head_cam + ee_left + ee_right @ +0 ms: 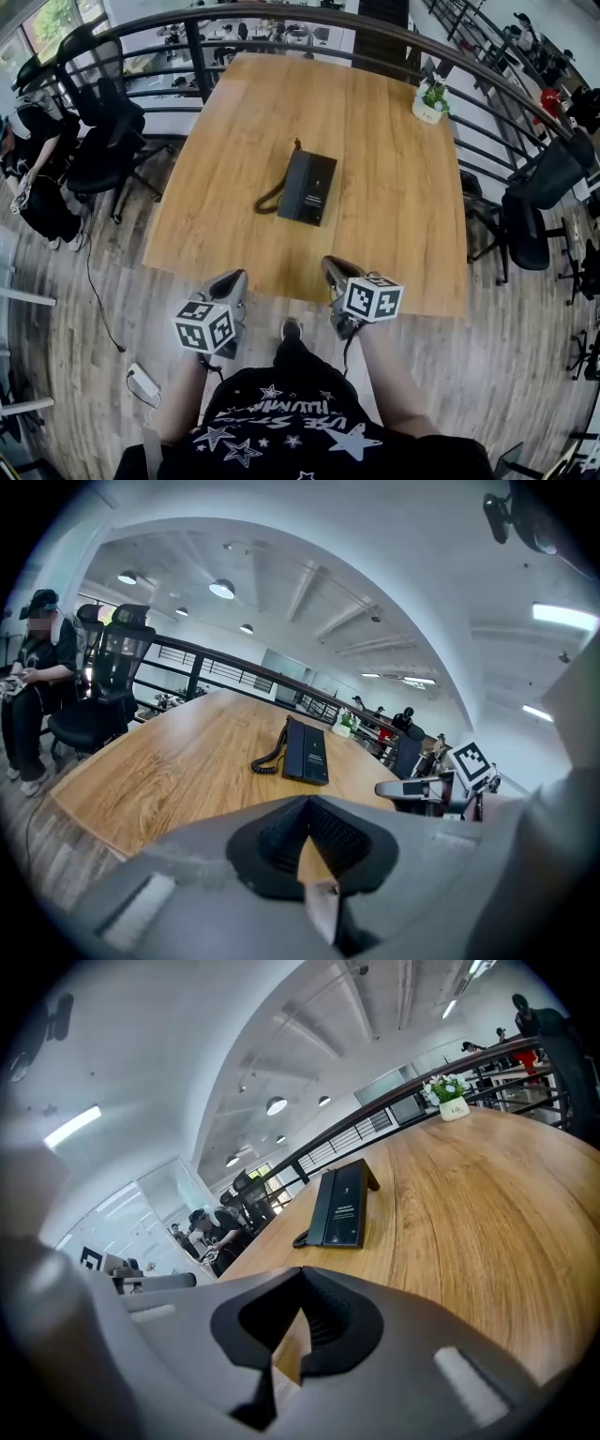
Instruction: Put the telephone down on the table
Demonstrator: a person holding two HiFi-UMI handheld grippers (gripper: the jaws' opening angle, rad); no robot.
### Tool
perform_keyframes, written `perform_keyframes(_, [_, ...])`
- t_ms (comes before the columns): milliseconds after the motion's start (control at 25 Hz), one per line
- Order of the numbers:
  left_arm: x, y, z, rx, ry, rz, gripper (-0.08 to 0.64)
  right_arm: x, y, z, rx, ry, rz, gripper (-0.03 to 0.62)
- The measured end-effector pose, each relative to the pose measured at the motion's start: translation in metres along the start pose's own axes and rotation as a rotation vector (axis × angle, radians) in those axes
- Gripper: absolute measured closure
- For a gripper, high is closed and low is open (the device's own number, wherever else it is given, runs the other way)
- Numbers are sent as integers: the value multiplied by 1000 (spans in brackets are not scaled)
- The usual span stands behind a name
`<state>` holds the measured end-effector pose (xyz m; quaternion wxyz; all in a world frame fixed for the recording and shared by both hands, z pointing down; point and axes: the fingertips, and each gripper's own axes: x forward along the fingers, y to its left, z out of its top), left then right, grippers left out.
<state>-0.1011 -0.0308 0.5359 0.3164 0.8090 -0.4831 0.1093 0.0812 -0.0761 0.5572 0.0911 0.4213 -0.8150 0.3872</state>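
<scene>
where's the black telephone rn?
Head view: the black corded desk telephone lies flat near the middle of the light wooden table, its coiled cord to its left, far from the small potted plant at the far right corner.

Noted on inspection: my left gripper [231,283] and right gripper [335,272] have grey moulded jaw shells lined with black ribbed pads [278,834]. Each carries a white cube [204,326] printed with black square markers. I wear a black short-sleeved shirt [281,433] with white stars and lettering, dark trousers [292,362] and a grey-toed shoe [291,327].
</scene>
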Motion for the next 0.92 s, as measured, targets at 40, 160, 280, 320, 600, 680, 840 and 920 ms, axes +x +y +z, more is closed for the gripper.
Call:
perform_keyframes(40, [-6, 2, -5, 3, -2, -5, 557, -1, 6, -7, -2, -3, -1, 594])
perform_keyframes(160, [-31, 2, -21, 7, -8, -19, 557, -11, 28, -31, -10, -6, -6, 594])
perform_keyframes(280, [-55, -12, -32, 10, -11, -31, 557, -36, 44, -45, -21, -12, -11, 594])
perform_keyframes(320, [-62, -18, -34, 12, -12, -34, 557, -44, 47, -47, -24, -14, -16, 594])
perform_keyframes(600, [-122, -34, -66, 27, -29, -63, 557, -87, 87, -91, -37, -35, -46, 594])
perform_keyframes(680, [-137, -32, -83, 28, -35, -68, 557, -92, 98, -112, -47, -41, -48, 594])
perform_keyframes(840, [-160, -28, -106, 29, -32, -81, 557, -99, 118, -140, -49, -49, -49, 594])
perform_keyframes(920, [-172, -28, -114, 35, -33, -86, 557, -104, 128, -151, -49, -54, -50, 594])
